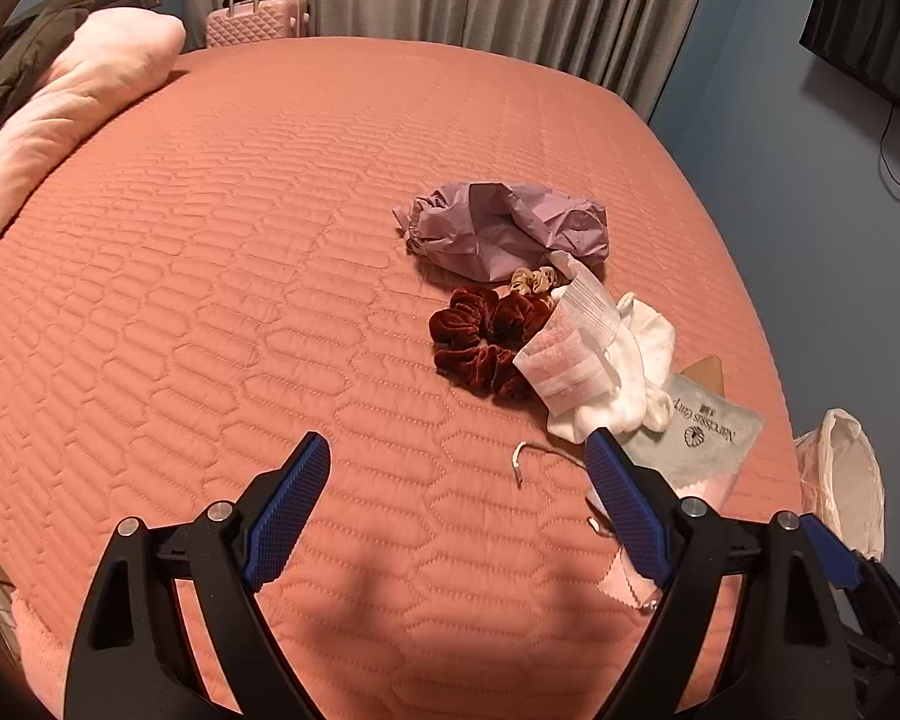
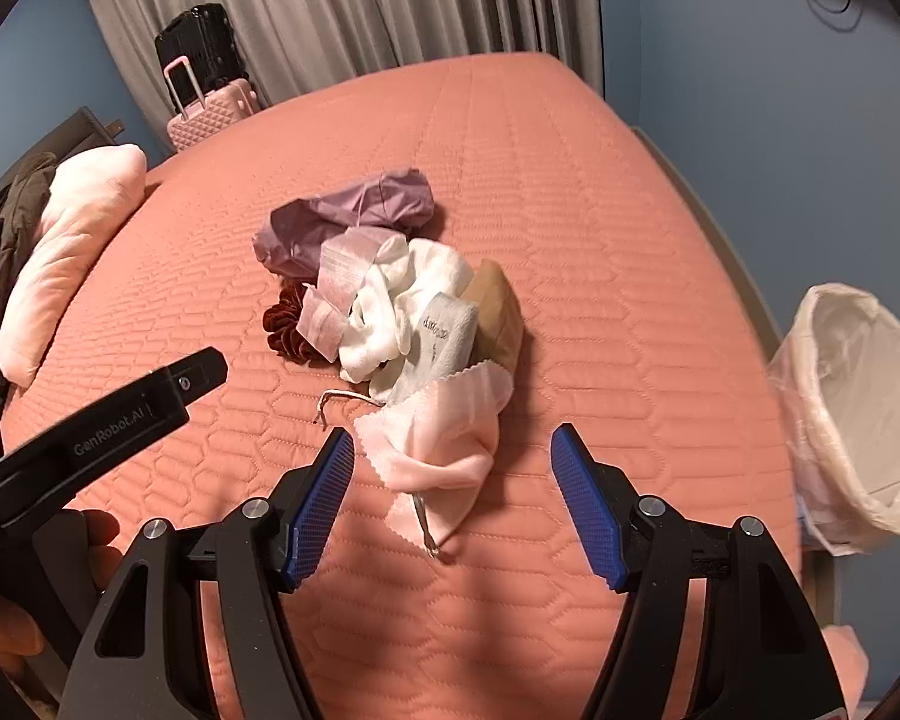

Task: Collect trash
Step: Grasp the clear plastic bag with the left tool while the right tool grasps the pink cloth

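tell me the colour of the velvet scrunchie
Dark maroon red scrunchie, clearest in the left wrist view.

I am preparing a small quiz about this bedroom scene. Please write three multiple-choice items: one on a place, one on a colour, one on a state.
1. Where does the bin lined with a white plastic bag stand?
A. on the bed
B. beside the bed's right edge
C. by the pillow

2. What colour is the velvet scrunchie?
A. dark red
B. green
C. blue

3. How is the right hand-held gripper?
A. shut on a sock
B. shut, empty
C. open, empty

Key:
1 B, the bin lined with a white plastic bag stands off the quilted coral bedspread.
2 A, the velvet scrunchie is dark red.
3 C, the right hand-held gripper has its jaws apart.
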A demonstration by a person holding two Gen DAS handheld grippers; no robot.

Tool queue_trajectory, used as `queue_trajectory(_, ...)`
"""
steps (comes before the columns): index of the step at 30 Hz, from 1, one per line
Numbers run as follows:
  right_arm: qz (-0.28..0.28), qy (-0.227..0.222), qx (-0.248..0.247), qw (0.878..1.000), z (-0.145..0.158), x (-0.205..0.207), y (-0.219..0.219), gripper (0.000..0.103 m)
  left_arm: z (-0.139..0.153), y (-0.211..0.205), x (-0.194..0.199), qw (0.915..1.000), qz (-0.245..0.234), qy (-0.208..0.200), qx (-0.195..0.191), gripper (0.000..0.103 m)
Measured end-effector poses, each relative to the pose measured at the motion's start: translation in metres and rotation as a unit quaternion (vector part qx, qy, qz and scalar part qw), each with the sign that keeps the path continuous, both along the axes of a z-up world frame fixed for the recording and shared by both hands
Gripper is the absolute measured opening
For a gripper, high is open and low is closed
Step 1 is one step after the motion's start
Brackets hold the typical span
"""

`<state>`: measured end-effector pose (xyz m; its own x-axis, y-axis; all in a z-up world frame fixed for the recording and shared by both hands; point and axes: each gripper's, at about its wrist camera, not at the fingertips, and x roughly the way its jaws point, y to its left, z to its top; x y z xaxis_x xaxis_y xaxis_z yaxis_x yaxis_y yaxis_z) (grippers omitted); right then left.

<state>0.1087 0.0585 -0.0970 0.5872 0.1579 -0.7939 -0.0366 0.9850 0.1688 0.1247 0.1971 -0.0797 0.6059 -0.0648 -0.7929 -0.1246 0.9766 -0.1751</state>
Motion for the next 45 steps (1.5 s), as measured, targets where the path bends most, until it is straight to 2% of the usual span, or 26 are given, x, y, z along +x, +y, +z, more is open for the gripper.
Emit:
queue_trajectory(7, -0.004, 0.021, 0.007, 1.0, -0.019, 0.022, 0.007, 0.062, -0.01, -0.011, 0.033, 0.9995, -0.029, 0.005, -0.011, 0.083)
queue_trajectory(15, -0.001, 0.046, 0.02, 0.999, -0.035, 0.036, 0.004, 0.037, -0.017, -0.033, 0.077, 0.9977, -0.065, -0.004, -0.015, 0.082)
queue_trajectory(18, -0.002, 0.058, 0.029, 0.998, -0.04, 0.039, 0.0, 0.024, -0.022, -0.039, 0.088, 0.9962, -0.085, 0.003, -0.02, 0.067)
queue_trajectory(20, 0.0, 0.062, 0.035, 0.997, -0.042, 0.039, -0.003, 0.012, -0.027, -0.04, 0.093, 0.9951, -0.094, 0.012, -0.027, 0.053)
queue_trajectory(21, 0.0, 0.063, 0.037, 0.997, -0.042, 0.039, -0.004, 0.011, -0.029, -0.04, 0.095, 0.9946, -0.098, 0.016, -0.031, 0.049)
queue_trajectory(23, -0.001, 0.061, 0.042, 0.997, -0.04, 0.039, -0.006, 0.007, -0.031, -0.04, 0.095, 0.9937, -0.103, 0.02, -0.04, 0.029)
queue_trajectory(26, -0.002, 0.06, 0.045, 0.997, -0.036, 0.038, -0.01, 0.006, -0.03, -0.039, 0.091, 0.9937, -0.1, 0.019, -0.047, 0.02)
queue_trajectory(29, -0.006, 0.055, 0.056, 0.997, -0.03, 0.034, -0.015, 0.005, -0.025, -0.038, 0.083, 0.994, -0.098, 0.013, -0.048, 0.016)
queue_trajectory(40, -0.019, 0.02, 0.064, 0.998, 0.0, 0.018, -0.031, 0.002, 0.003, -0.039, 0.041, 0.9938, -0.094, -0.01, -0.059, 0.014)
queue_trajectory(42, -0.02, 0.026, 0.06, 0.998, -0.003, 0.02, -0.032, 0.008, 0.005, -0.04, 0.033, 0.9938, -0.095, -0.011, -0.057, 0.014)
queue_trajectory(45, -0.021, 0.032, 0.065, 0.997, -0.008, 0.019, -0.03, 0.022, 0.005, -0.041, 0.02, 0.9941, -0.096, -0.009, -0.048, 0.014)
